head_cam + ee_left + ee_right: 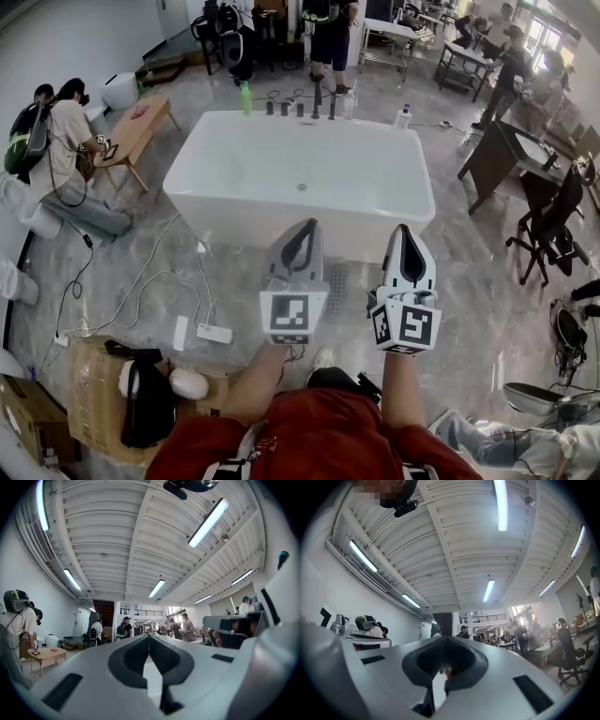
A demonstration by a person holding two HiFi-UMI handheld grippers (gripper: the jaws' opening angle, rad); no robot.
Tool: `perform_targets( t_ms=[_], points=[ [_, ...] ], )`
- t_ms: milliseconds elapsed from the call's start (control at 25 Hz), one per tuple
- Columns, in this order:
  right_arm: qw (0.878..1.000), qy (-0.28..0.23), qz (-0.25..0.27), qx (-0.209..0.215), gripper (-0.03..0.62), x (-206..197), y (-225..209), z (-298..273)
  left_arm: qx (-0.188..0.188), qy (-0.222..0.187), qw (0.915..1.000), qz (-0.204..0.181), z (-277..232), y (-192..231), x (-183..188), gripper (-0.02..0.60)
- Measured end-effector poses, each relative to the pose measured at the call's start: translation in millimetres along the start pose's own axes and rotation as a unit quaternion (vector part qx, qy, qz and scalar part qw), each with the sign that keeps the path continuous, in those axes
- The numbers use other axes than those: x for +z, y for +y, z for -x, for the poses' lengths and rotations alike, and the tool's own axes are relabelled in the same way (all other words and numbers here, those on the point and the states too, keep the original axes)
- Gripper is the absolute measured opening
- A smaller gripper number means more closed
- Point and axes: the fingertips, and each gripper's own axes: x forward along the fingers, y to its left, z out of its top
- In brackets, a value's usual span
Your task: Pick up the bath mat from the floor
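Observation:
In the head view a grey bath mat lies on the marble floor just in front of the white bathtub. Only a narrow strip of it shows between my two grippers. My left gripper is held up in front of me, shut and empty, left of the mat strip. The right gripper stands beside it, also shut with nothing held. The left gripper view has its jaws pressed together, pointing across the room toward the ceiling. The right gripper view shows the same for its jaws. The mat is in neither gripper view.
A cardboard box with a headset sits at my lower left, with a power strip and cables on the floor. A low wooden table and seated people are at the left, an office chair at the right. Bottles line the tub's far rim.

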Motion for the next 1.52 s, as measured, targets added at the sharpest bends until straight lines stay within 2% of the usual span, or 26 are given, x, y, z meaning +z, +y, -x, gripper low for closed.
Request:
perform_targets(
  t_ms=[280, 480, 760, 1080, 1200, 1520],
  points=[
    [1.000, 0.009, 0.002, 0.006, 0.011, -19, -28, -67, 0.008, 0.003, 0.9999, 0.008, -69, 15, -7, 0.015],
    [1.000, 0.023, -0.003, -0.003, 0.011, -41, -62, -102, 0.005, 0.012, 0.9999, 0.009, -114, 9, -20, 0.015],
    [1.000, 0.016, -0.022, -0.007, 0.011, -52, -93, -133, 0.003, 0.022, 0.9998, -0.001, -161, -1, -30, 0.015],
    [0.999, 0.020, -0.035, -0.023, 0.011, -65, -99, -152, -0.007, 0.023, 0.9997, -0.007, -186, 8, -33, 0.015],
    [0.999, 0.024, -0.025, -0.038, 0.011, -70, -105, -158, -0.018, 0.019, 0.9997, -0.001, -199, 10, -39, 0.015],
    [0.999, 0.014, -0.002, -0.052, 0.011, -69, -68, -194, -0.031, 0.009, 0.9995, -0.005, -216, 62, -42, 0.015]
  ],
)
